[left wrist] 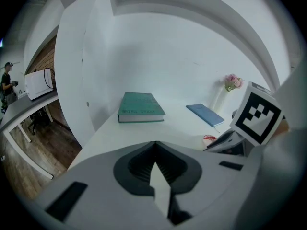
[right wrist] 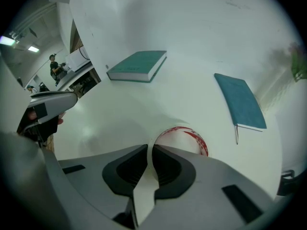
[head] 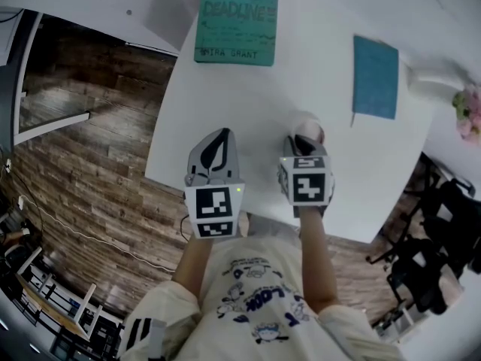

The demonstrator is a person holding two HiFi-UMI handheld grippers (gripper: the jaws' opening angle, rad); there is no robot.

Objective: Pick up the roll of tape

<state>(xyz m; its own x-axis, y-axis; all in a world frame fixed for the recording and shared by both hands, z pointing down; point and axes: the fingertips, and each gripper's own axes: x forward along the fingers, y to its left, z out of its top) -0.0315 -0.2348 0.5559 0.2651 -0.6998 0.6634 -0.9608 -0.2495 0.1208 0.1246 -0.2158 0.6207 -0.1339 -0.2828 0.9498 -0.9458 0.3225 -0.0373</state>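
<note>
The roll of tape [right wrist: 188, 134], white with red print, lies flat on the white table [head: 301, 74] near its front edge. My right gripper [right wrist: 151, 147] points steeply down at it, and its jaws pinch the roll's near wall between the pads. In the head view the roll [head: 310, 124] is mostly hidden under that gripper [head: 304, 132]. Just to the left, my left gripper [head: 219, 138] hovers over the table with its jaws together and nothing between them [left wrist: 155, 145]. From the left gripper view the roll [left wrist: 209, 139] peeks out beside the right gripper.
A green hardback book [head: 237, 17] lies at the table's far side, and a blue notebook [head: 375, 76] lies at the right. A vase of pink flowers [head: 467, 111] stands at the far right edge. Wooden floor lies to the left, with a person far off [right wrist: 56, 67].
</note>
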